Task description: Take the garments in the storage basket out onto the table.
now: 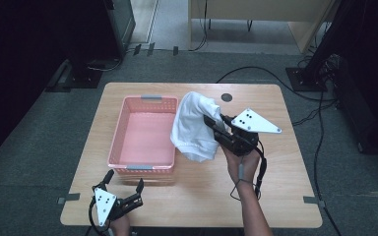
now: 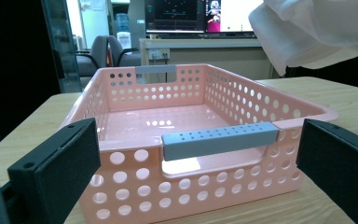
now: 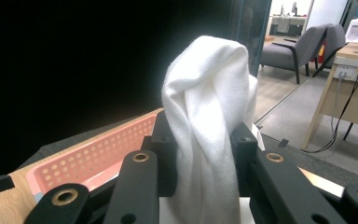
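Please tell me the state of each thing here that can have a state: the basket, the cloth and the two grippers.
Pink basket: upright on the table, empty.
White cloth: lifted, crumpled, hanging beside the basket's right rim.
Right gripper: shut on the white cloth, held above the table.
Left gripper: open, holding nothing, facing the basket's near grey handle.

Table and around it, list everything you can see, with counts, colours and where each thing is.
Table: one, light wood, centre.
Basket: one, pink with grey handles, on the table's left half, empty.
Cloth: one, white, held above the basket's right edge.
Cables: several, black, on the grey floor to the right.
Chairs: grey, far background.
Left tongs: black, open, at the table's near edge facing the basket.
Right tongs: black, shut on the cloth.
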Demonstrator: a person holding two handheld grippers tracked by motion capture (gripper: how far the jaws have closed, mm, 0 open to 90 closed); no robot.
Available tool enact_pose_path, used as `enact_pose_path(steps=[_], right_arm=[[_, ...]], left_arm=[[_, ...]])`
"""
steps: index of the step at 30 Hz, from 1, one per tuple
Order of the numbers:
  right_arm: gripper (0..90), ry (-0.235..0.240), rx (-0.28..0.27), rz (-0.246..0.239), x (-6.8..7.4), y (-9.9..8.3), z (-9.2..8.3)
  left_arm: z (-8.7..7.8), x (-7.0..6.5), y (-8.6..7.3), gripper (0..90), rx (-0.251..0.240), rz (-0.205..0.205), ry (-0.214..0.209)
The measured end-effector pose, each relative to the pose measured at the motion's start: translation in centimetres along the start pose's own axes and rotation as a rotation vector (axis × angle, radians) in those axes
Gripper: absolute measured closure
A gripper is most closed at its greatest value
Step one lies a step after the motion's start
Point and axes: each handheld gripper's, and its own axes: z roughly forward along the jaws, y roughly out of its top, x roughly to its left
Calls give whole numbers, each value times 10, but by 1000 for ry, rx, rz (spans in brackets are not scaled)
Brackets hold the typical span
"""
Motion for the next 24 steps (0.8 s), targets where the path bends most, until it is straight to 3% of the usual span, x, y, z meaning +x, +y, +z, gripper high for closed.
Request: enact_pose_path(steps=[24], right_arm=[[707,-13,30,60,-24,-27,3]], left_arm=[[1,-1,0,0,9,8,7]])
